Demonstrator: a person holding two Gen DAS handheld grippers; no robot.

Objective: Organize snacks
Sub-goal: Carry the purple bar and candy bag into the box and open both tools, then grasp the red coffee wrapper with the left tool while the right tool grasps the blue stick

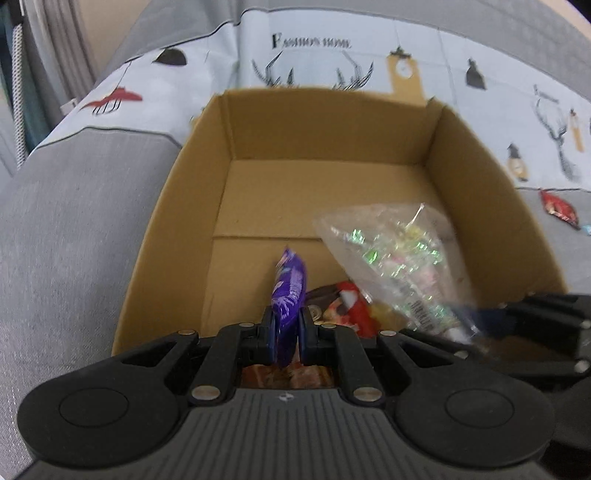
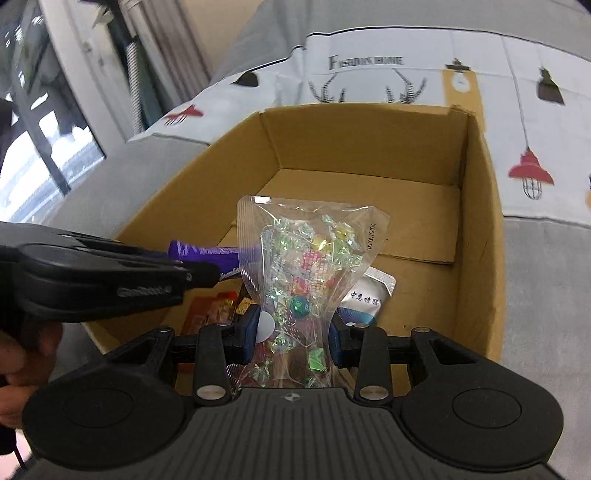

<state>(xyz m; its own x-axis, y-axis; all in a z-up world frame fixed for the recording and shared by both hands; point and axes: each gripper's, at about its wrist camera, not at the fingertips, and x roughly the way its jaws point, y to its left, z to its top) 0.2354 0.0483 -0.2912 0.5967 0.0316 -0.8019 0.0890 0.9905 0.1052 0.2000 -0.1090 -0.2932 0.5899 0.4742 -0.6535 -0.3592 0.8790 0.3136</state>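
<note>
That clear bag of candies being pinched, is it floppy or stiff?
Probably floppy: the clear candy bag cinches into a waist where the right gripper squeezes it. Its glossy film looks slippery. The loose wrapped candies inside would likely shift when tilted.

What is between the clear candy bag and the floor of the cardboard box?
Below the clear candy bag, held by the right hand-held gripper, lie a silver packet and red snack packets. The far floor of the cardboard box is bare.

Grey fabric sofa [image 1: 66, 229] with a pale blue printed cushion cover [image 2: 388, 70] — lamps, antlers, "Fashion Home" lettering, grey pleated curtain [image 1: 59, 44] at left, daylit window with dark frame [image 2: 40, 140] — beige wall [image 2: 210, 22] behind
</note>
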